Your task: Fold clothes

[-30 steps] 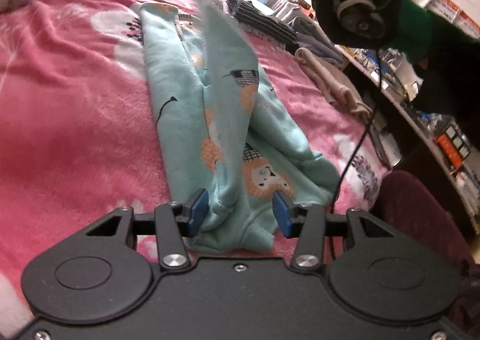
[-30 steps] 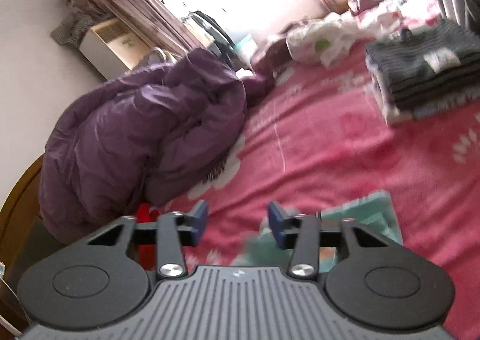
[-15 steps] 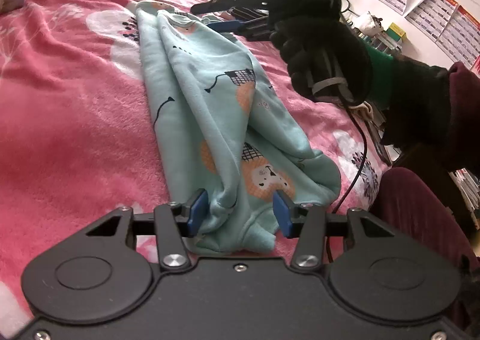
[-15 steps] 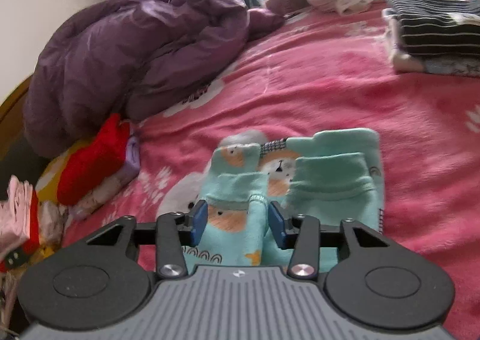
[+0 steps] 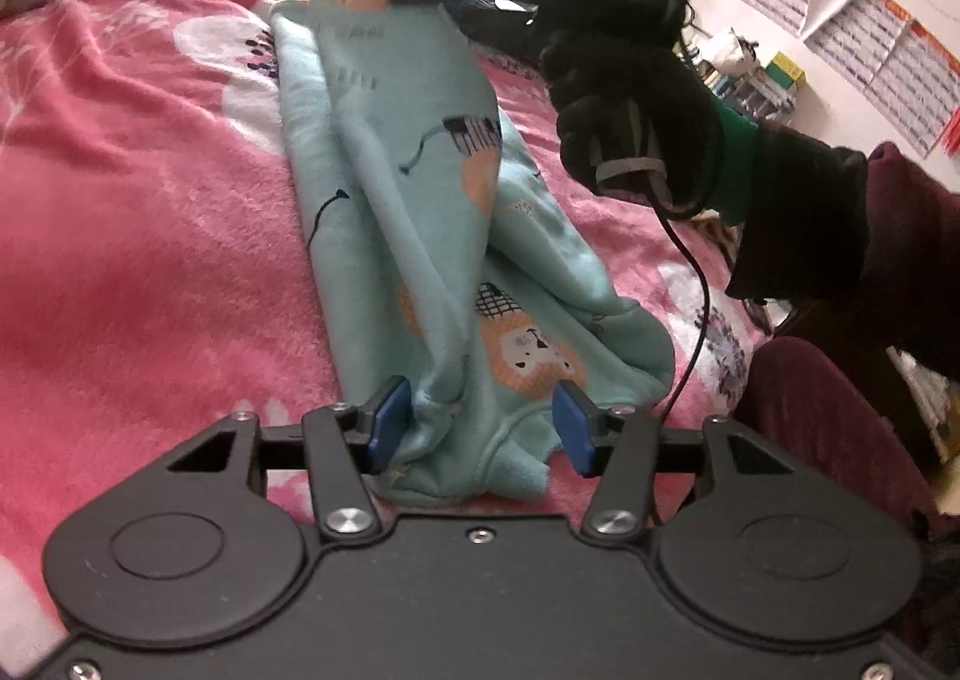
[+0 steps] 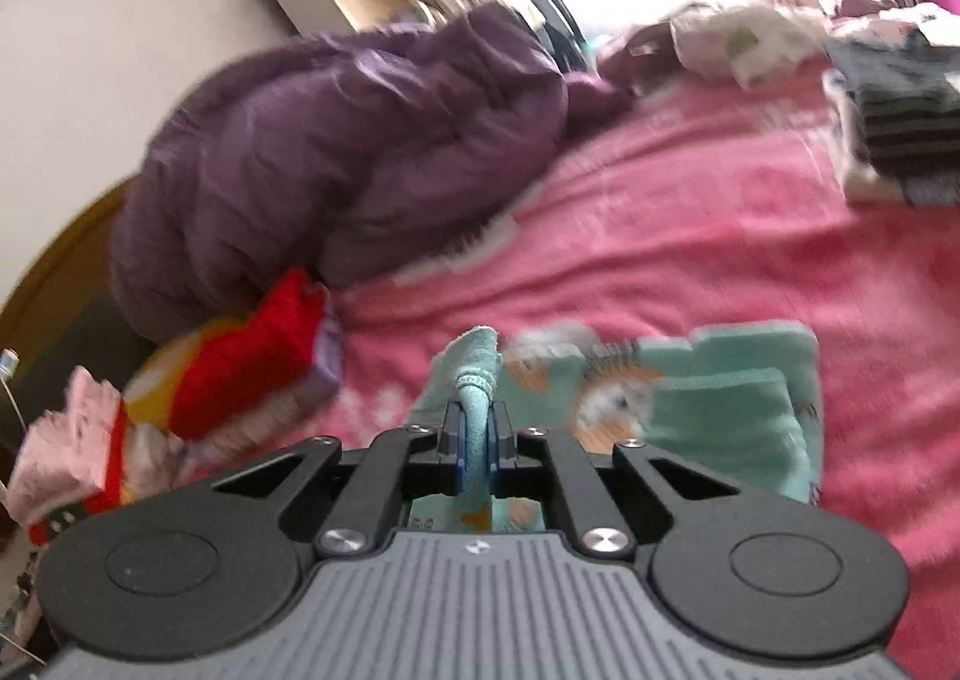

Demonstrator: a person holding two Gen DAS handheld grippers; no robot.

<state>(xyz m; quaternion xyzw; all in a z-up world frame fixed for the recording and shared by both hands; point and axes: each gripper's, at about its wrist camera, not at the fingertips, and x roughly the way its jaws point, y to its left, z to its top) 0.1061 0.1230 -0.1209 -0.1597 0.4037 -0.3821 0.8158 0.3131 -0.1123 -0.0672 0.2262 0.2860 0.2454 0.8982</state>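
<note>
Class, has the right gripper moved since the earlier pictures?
Yes. The right gripper has dropped toward the pink blanket and shut on the teal garment.

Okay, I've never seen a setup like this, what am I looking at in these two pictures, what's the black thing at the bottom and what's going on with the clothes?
Nothing here is a robot: a person holds a handheld gripper in each hand, and each picture comes from a camera mounted on one, looking along its fingers. The black shape at the bottom is the tool itself.

In the left camera's picture, the left gripper is open, its blue pads either side of the near end of mint green printed pants lying on a pink blanket. The gloved right hand holds the other tool at the far end.

In the right camera's picture, the right gripper is shut on a cuff of the pants. A purple jacket and folded clothes lie beyond.
</note>
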